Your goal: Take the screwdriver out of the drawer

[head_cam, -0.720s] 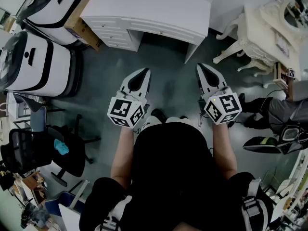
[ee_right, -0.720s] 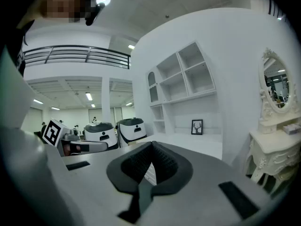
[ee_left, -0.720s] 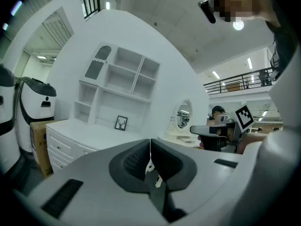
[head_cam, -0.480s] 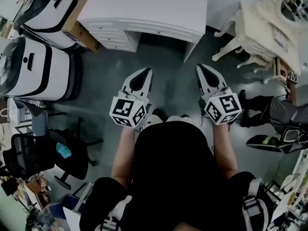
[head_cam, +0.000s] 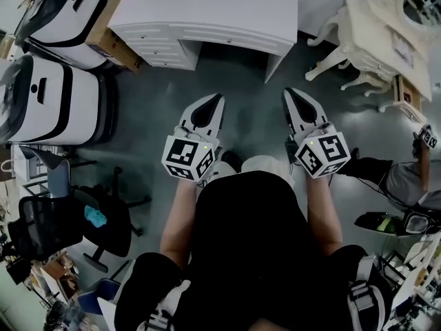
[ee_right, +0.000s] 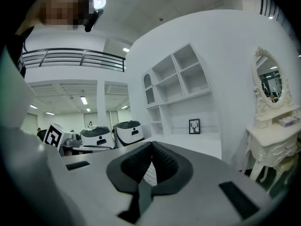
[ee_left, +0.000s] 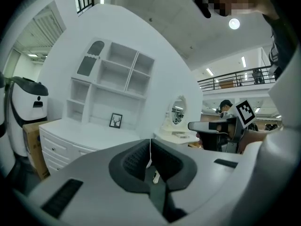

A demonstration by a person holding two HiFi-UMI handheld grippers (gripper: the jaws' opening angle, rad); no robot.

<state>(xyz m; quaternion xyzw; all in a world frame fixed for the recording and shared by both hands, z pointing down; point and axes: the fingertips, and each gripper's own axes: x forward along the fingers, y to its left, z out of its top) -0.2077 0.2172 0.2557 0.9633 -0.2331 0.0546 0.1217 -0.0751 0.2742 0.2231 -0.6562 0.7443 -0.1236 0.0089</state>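
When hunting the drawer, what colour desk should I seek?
A white desk, clearest in the head view.

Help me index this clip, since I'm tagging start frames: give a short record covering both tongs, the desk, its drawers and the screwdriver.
left tongs: shut, nothing between them, pointing toward the desk, short of it
right tongs: shut, nothing between them, level with the left tongs
desk: white, ahead of both tongs
drawers: on the desk's left side, those in view closed
screwdriver: not visible
task state: not begun, no drawer opened yet
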